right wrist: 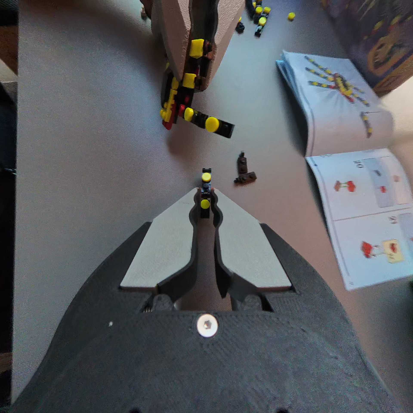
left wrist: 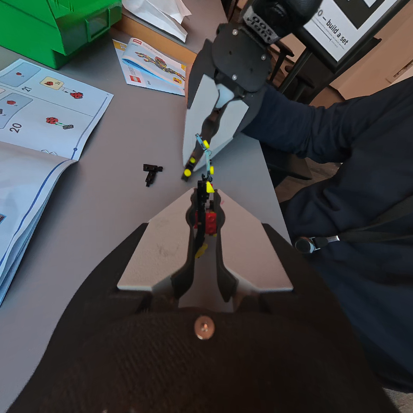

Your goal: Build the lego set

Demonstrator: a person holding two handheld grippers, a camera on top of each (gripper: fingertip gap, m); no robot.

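My left gripper (left wrist: 204, 192) is shut on the black, red and yellow lego body (left wrist: 210, 220), held above the grey table (left wrist: 125, 138). One thin leg with yellow studs (left wrist: 208, 156) sticks out from the body. My right gripper (right wrist: 205, 190) is shut on a black leg strip with yellow round studs (right wrist: 205, 196). In the right wrist view the left gripper (right wrist: 192, 82) holds the body (right wrist: 174, 100), with its attached leg (right wrist: 210, 124) pointing right. In the left wrist view the right gripper (left wrist: 190, 165) hangs just beyond the body with its strip (left wrist: 191, 160).
A small loose black assembly (left wrist: 151, 173) (right wrist: 243, 171) lies on the table between the grippers and the open instruction booklet (left wrist: 44, 111) (right wrist: 362, 212). A second booklet (left wrist: 154, 64), a green bin (left wrist: 55, 26), loose pieces (right wrist: 259, 15) and a person's dark sleeve (left wrist: 312, 125) are around. The gap from one gripper's tips to the other's is roughly 8 cm.
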